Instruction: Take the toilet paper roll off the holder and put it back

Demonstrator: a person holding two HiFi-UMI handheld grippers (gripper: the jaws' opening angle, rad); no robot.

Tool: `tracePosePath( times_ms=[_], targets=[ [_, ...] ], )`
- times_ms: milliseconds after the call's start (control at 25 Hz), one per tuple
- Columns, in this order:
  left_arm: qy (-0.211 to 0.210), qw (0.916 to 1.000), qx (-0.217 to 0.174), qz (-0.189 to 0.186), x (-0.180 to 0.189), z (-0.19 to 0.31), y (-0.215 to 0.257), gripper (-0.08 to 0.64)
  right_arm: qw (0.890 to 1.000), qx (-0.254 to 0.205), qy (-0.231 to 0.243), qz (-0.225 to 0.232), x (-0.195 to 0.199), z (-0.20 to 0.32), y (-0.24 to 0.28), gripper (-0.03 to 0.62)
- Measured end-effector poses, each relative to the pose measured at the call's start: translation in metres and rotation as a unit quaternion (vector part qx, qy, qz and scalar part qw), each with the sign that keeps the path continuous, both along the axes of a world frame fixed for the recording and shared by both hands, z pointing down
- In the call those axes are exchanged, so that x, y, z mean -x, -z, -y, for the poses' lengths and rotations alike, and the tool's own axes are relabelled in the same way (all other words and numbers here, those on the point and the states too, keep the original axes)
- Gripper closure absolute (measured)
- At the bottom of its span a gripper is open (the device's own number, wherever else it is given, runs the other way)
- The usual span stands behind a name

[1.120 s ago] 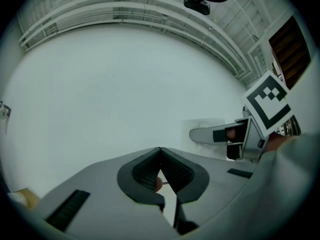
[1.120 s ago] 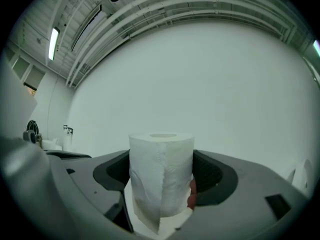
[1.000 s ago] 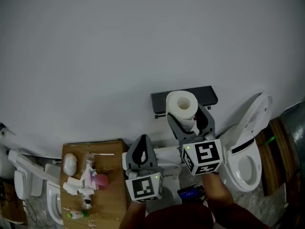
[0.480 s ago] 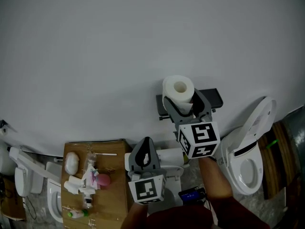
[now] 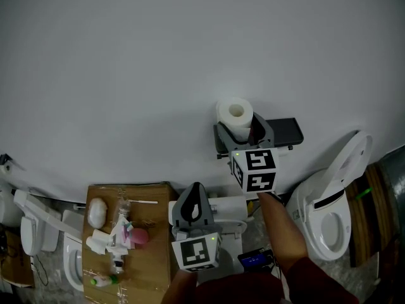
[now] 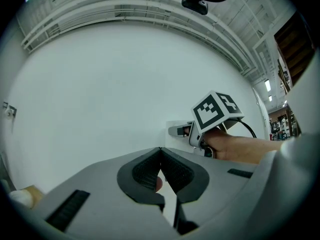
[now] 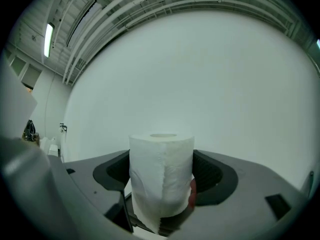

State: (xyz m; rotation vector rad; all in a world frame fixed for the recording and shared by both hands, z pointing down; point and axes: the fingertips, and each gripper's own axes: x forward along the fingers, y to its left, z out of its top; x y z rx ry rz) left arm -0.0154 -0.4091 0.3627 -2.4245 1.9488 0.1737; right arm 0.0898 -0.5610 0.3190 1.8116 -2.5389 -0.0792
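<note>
The white toilet paper roll [image 5: 235, 118] [image 7: 161, 176] stands upright between the jaws of my right gripper [image 5: 238, 130] [image 7: 162, 171], which is shut on it. It hangs in front of the white wall, at the left end of the dark holder shelf [image 5: 281, 132]; the holder's left part is hidden behind the gripper. My left gripper [image 5: 193, 206] [image 6: 161, 170] is lower, away from the roll, its jaws shut with nothing between them. The left gripper view shows the right gripper's marker cube [image 6: 216, 110] and the hand holding it.
A white toilet [image 5: 329, 208] with its lid up stands at the right. A cardboard box [image 5: 152, 233] with small toiletries on top sits at lower left, white fixtures [image 5: 28, 230] beside it. A white cistern [image 5: 228, 211] lies below the grippers.
My right gripper has carried the roll up and toward the wall, now level with the holder's left end. The left gripper has barely moved.
</note>
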Motion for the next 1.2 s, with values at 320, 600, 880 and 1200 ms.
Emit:
tracePosePath(
  times_ms=[320, 600, 880, 1200],
  targets=[
    [0.003, 0.9999, 0.004, -0.009, 0.005, 0.003, -0.003, 0.555, 1.0, 0.013, -0.012, 0.007, 0.001, 0.011, -0.016, 0.238],
    [0.002, 0.9999, 0.006, -0.009, 0.005, 0.003, -0.004, 0.555, 1.0, 0.013, -0.013, 0.015, -0.001, 0.013, -0.017, 0.238],
    [-0.002, 0.9999, 0.006, -0.014, 0.004, 0.0, -0.001, 0.555, 1.0, 0.007, -0.005, 0.017, 0.002, 0.01, -0.016, 0.236],
    [0.002, 0.9999, 0.006, -0.014, 0.006, -0.002, -0.001, 0.555, 1.0, -0.021, -0.014, 0.008, -0.004, -0.001, 0.002, 0.227]
  ],
)
